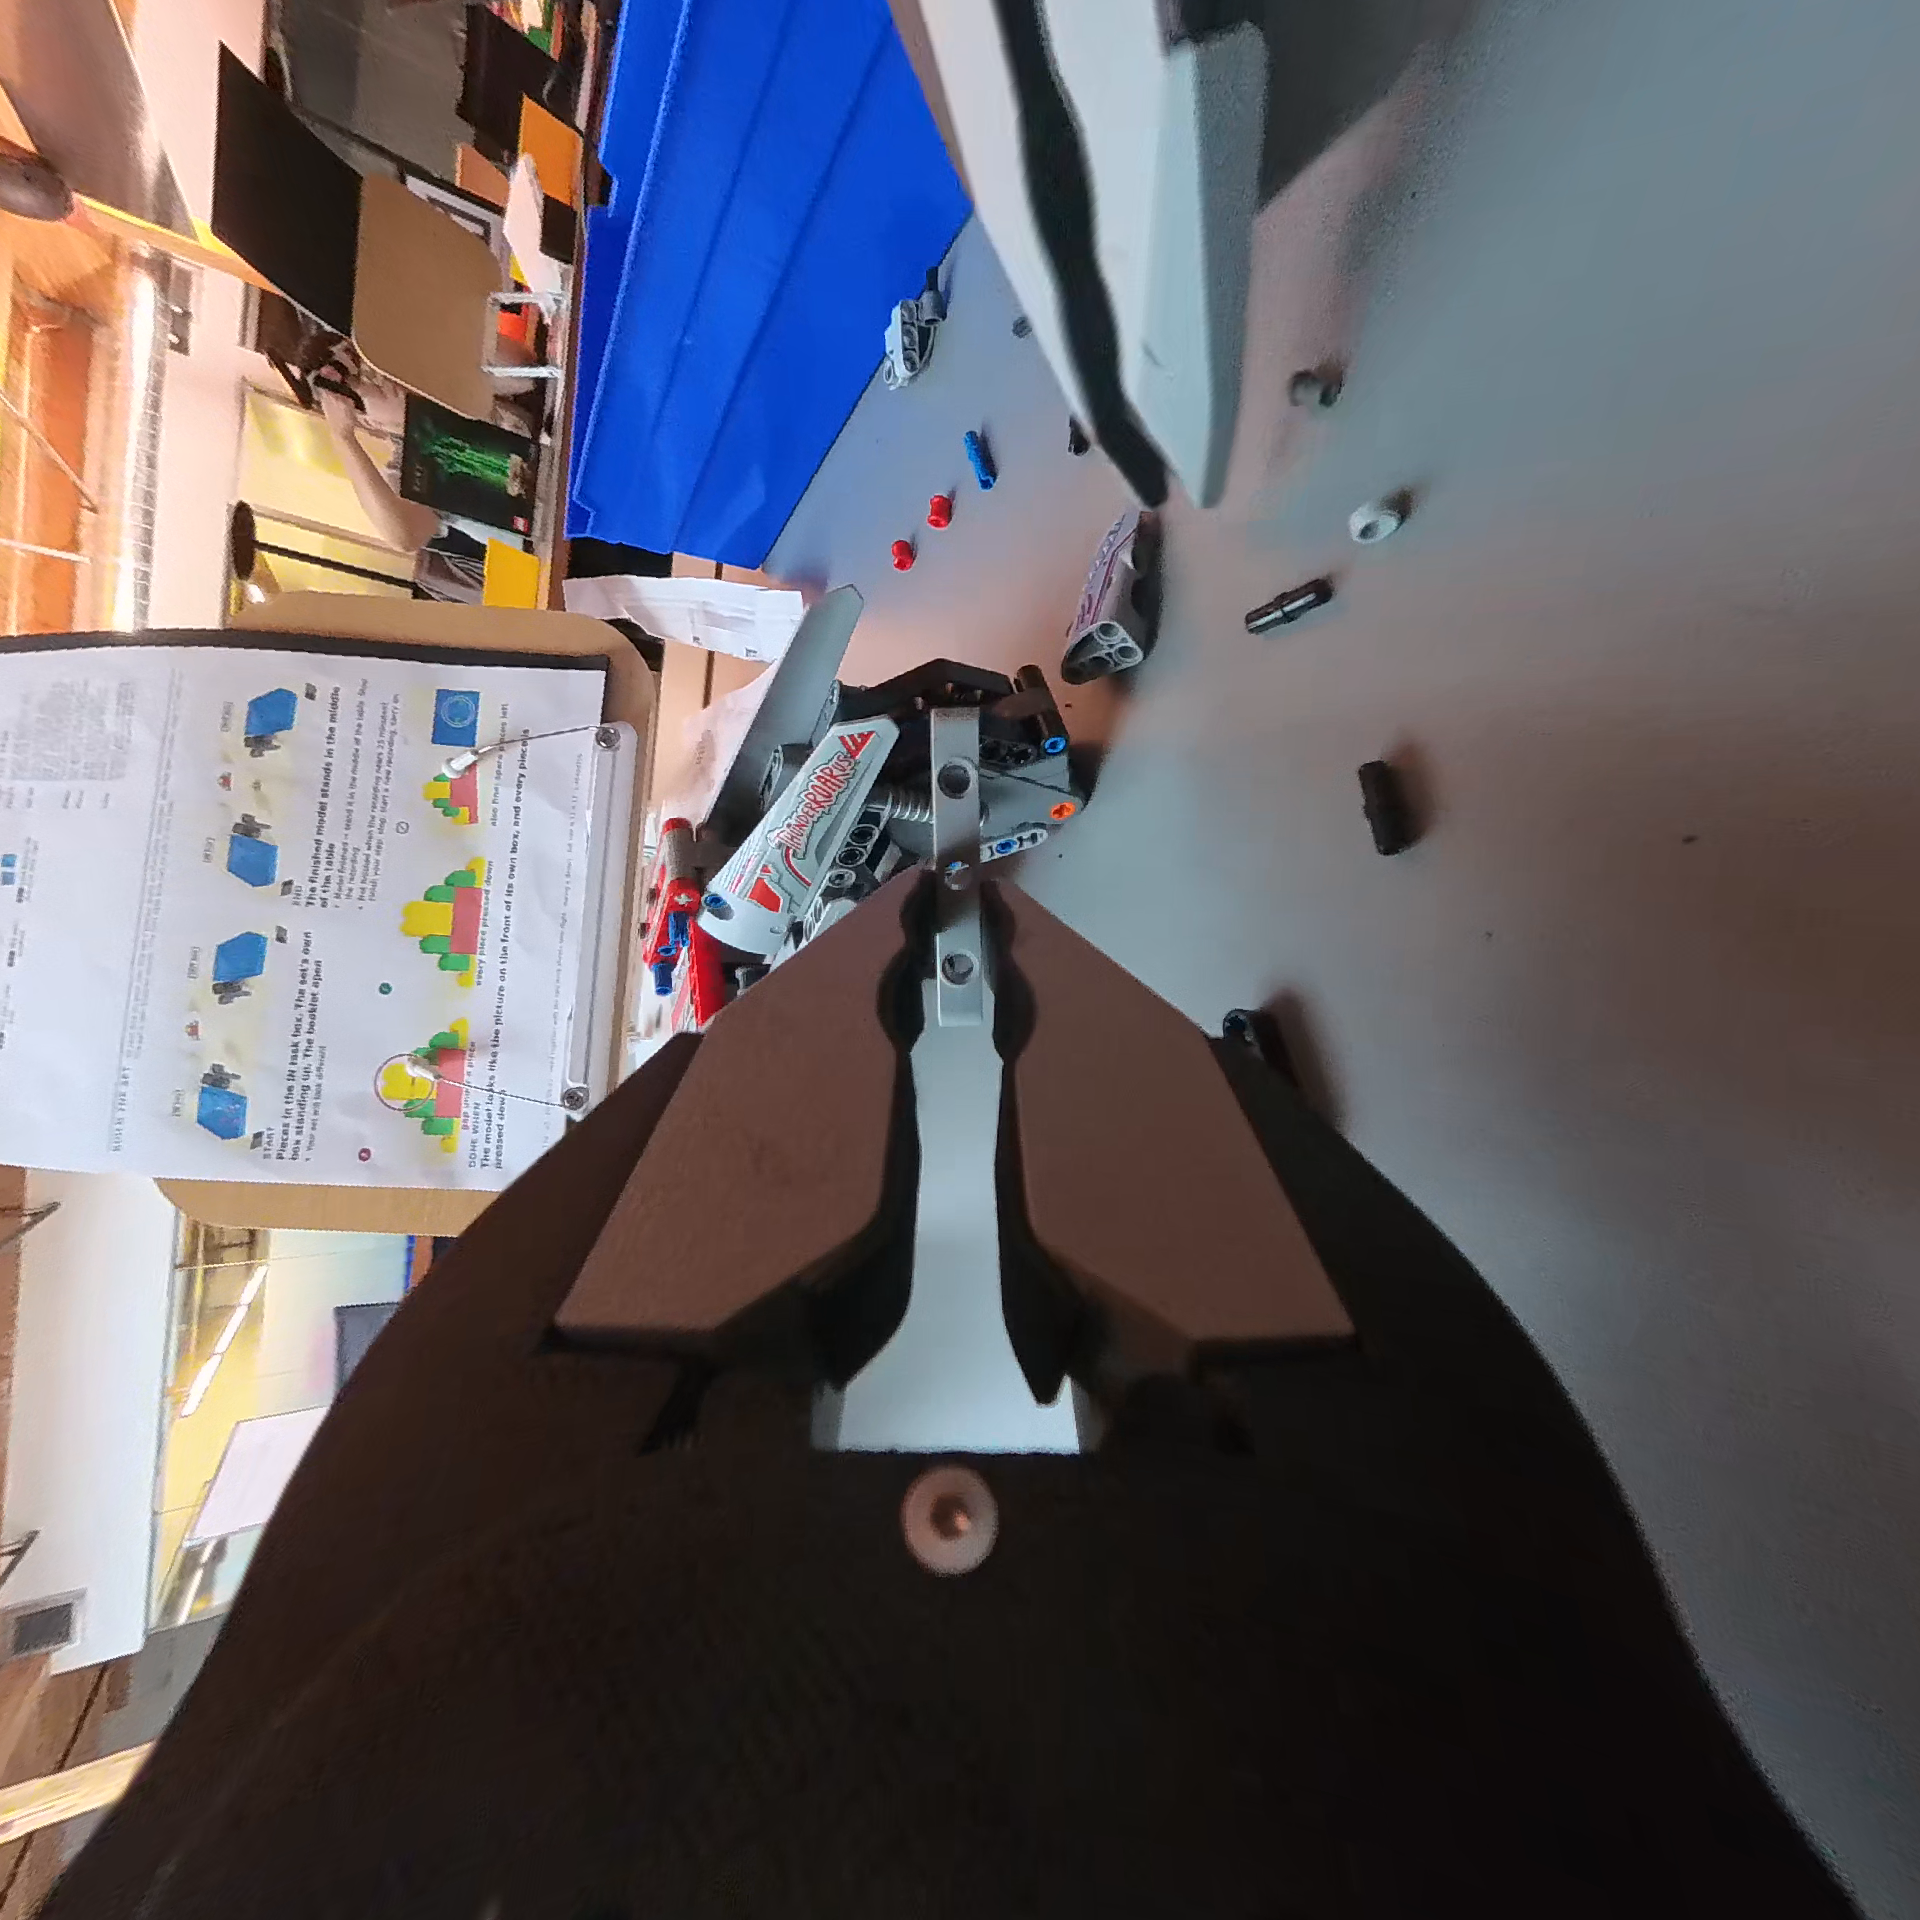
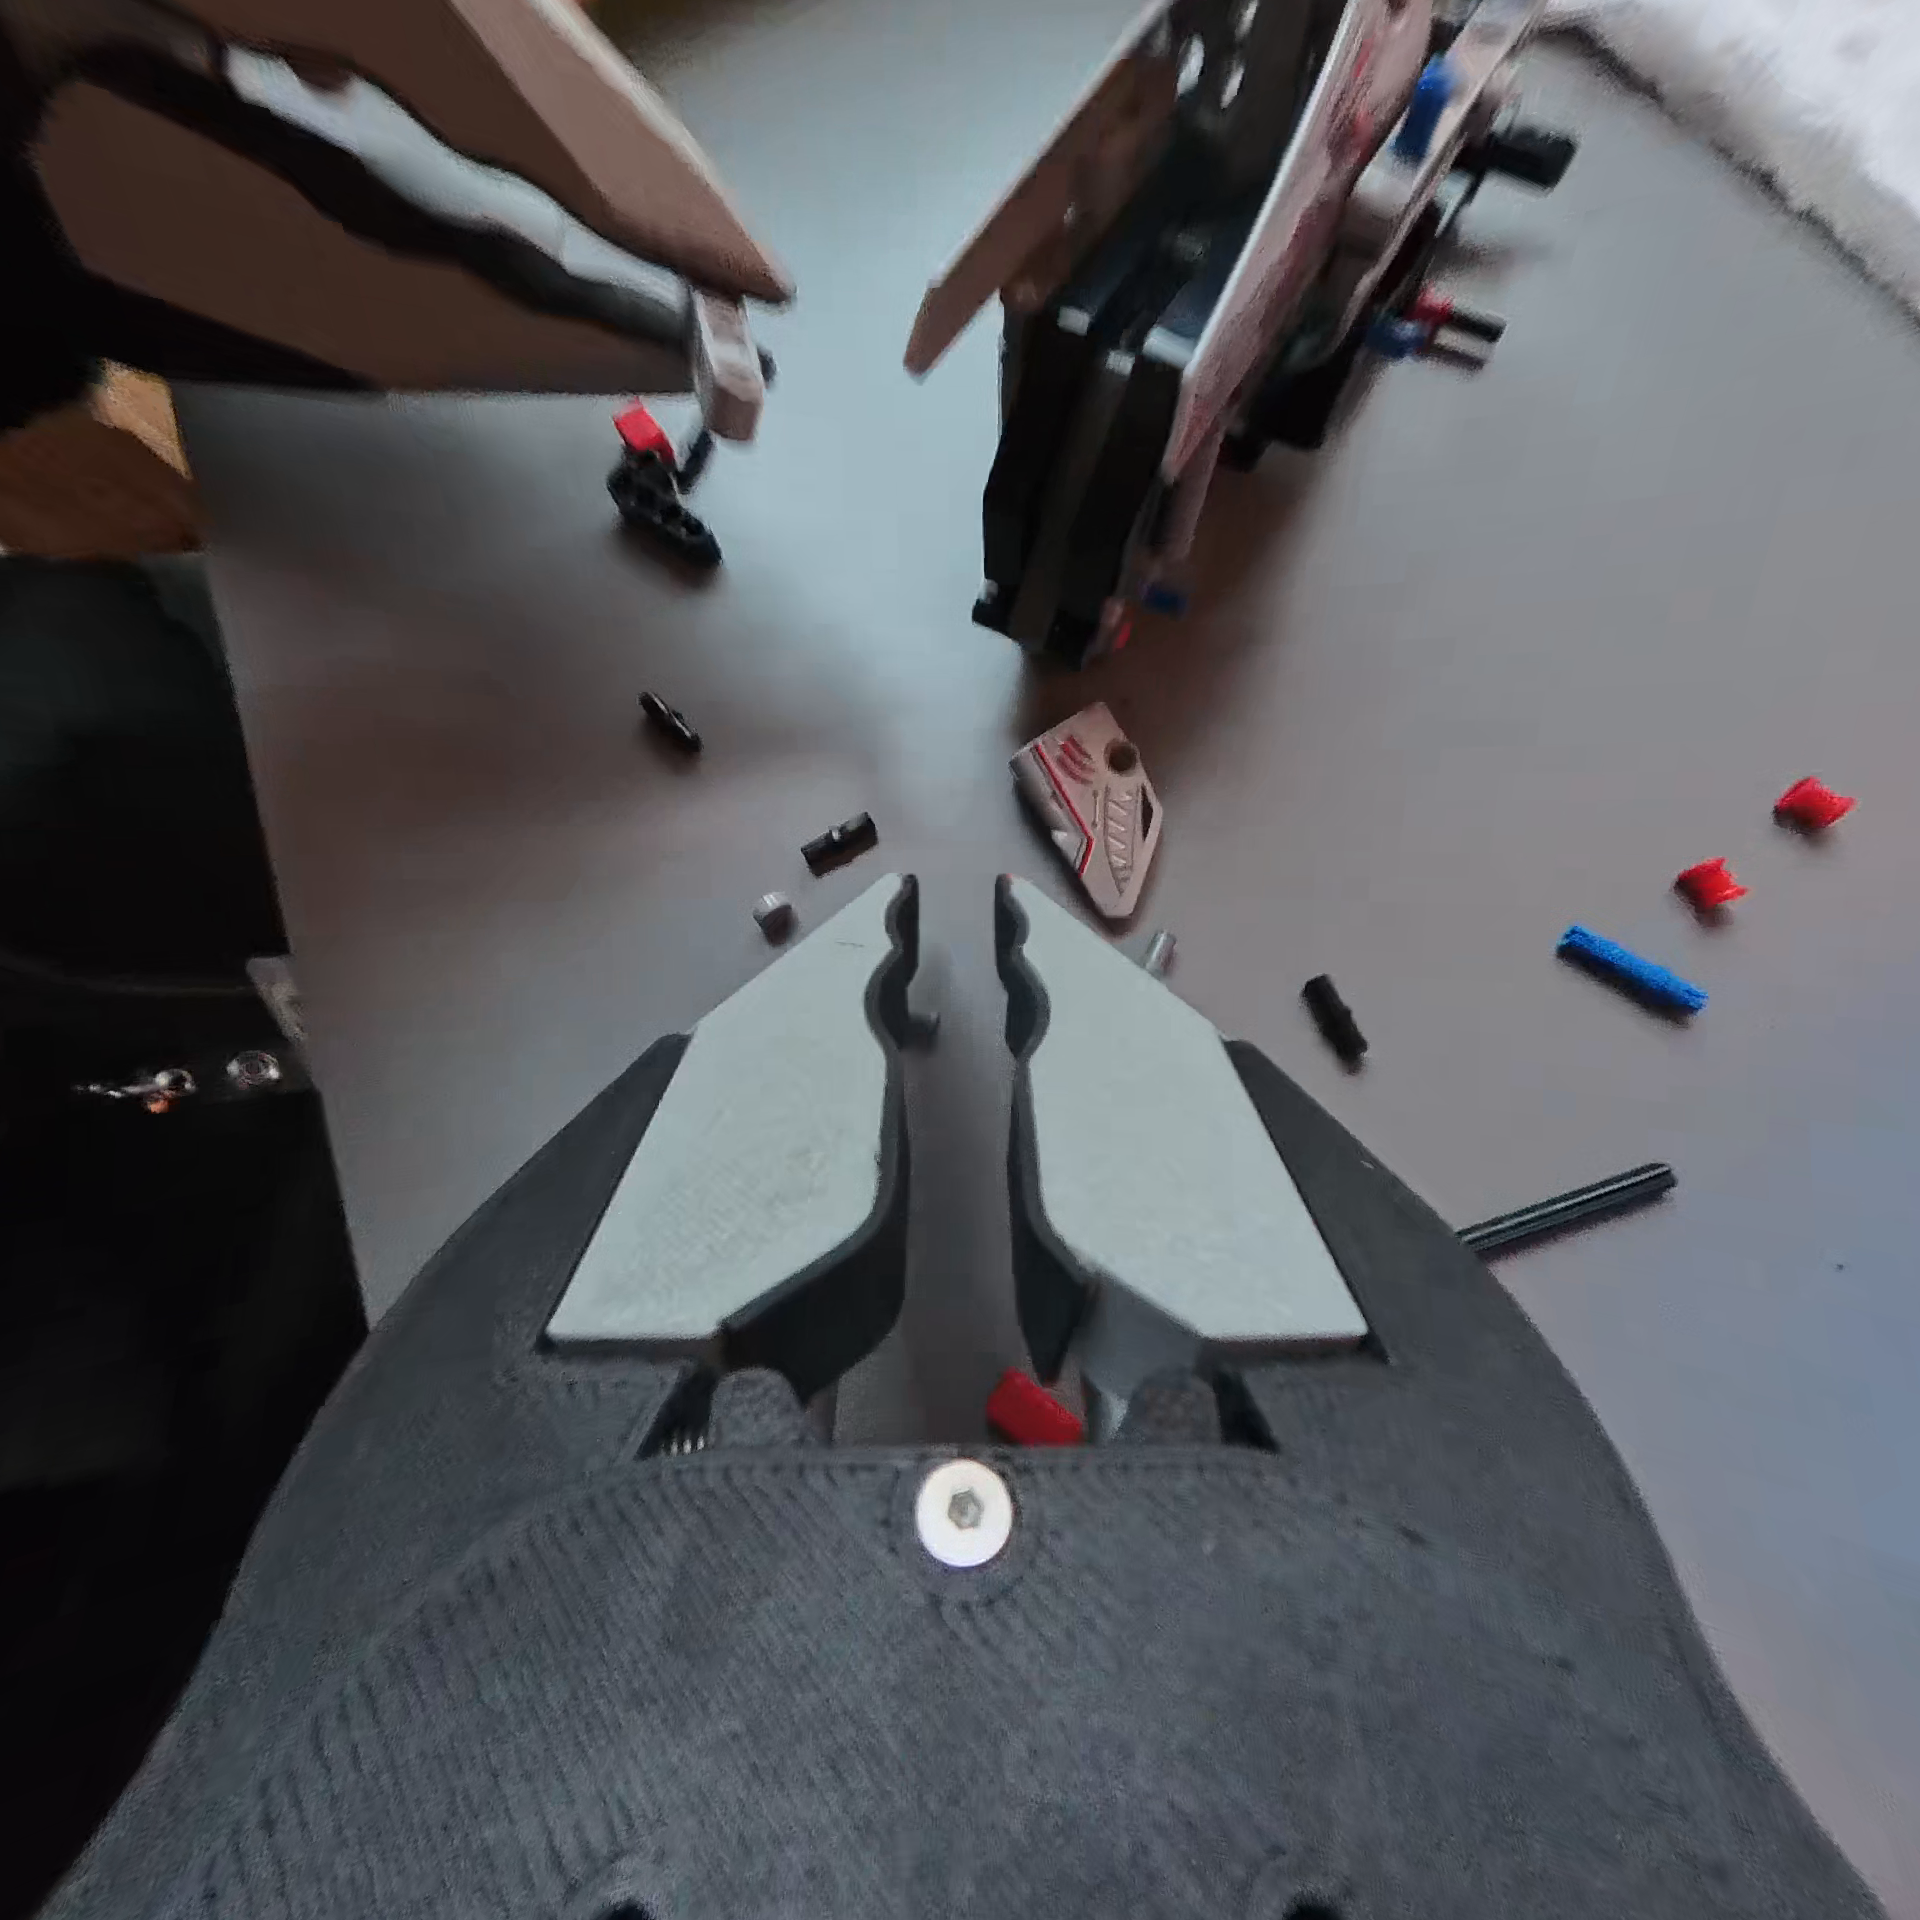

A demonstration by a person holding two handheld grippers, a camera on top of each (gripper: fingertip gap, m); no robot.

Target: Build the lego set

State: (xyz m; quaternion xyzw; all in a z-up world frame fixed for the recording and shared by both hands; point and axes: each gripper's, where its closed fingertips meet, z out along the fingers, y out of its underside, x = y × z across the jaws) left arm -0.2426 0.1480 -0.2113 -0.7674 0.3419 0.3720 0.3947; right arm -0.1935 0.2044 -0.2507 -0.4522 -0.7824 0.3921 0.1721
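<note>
My left gripper (image 1: 956,883) is shut on a light grey holed beam (image 1: 956,790) and holds it just in front of the part-built model (image 1: 831,821), a grey, black and red build with a stickered panel. In the right wrist view the same gripper (image 2: 732,343) holds the beam (image 2: 727,374) above the table, left of the model (image 2: 1195,364). My right gripper (image 2: 954,888) is slightly open and empty, low over the table. A loose stickered grey panel (image 2: 1091,810) lies just right of its tips.
Loose parts lie on the grey table: black pins (image 2: 840,842), red bushes (image 2: 1813,802), a blue pin (image 2: 1631,971), a black axle (image 2: 1569,1205), and a black beam with a red piece (image 2: 660,499). A blue bin (image 1: 748,260) and an instruction sheet (image 1: 312,914) stand behind. My hands' fingertips stand some 10 cm from each other. From my right tips it is roughly 11 cm to the black axle (image 2: 1569,1205); from my left, 20 cm.
</note>
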